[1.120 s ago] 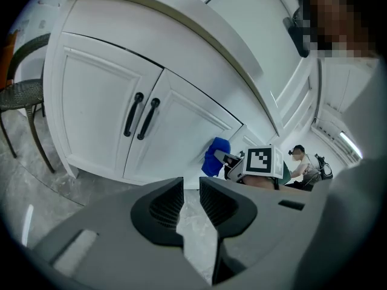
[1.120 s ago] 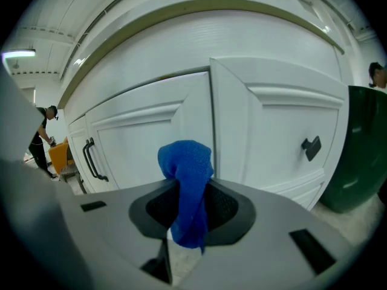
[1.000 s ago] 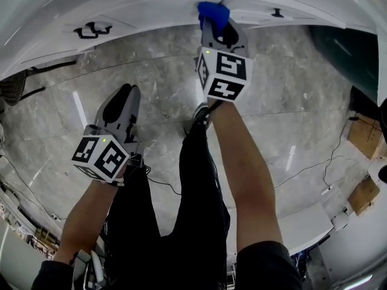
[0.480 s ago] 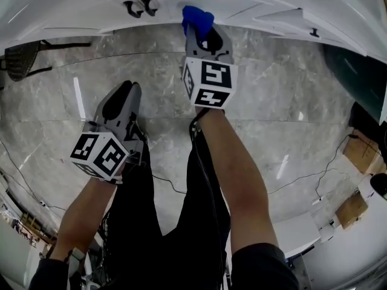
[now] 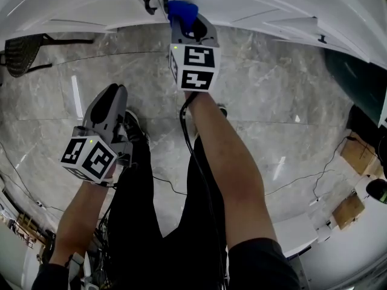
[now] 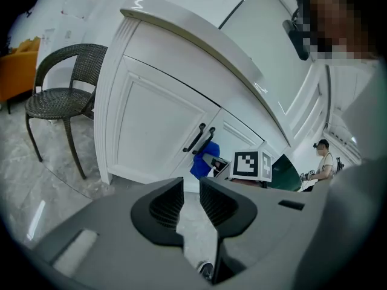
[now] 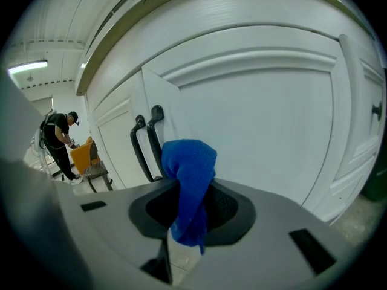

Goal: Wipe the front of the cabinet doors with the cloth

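While the right gripper [image 7: 192, 213] pinches the cloth [image 7: 191, 162], its bunched tip ahead of the jaws at the door [image 7: 260, 119], just right of the handles [image 7: 148, 144], press squarely, sweep evenly, skirt handles; left gripper [image 6: 191, 201] slightly apart, empty, well back

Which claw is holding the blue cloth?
The right claw: its jaws pinch the cloth near the black handles. The left claw is empty, jaws slightly apart.

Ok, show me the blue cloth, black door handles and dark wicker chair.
blue cloth [image 7: 192, 162]: right gripper view, bunched top.
black door handles [image 6: 193, 138]: left gripper view, left handle's middle.
dark wicker chair [image 6: 54, 98]: left gripper view, seat.
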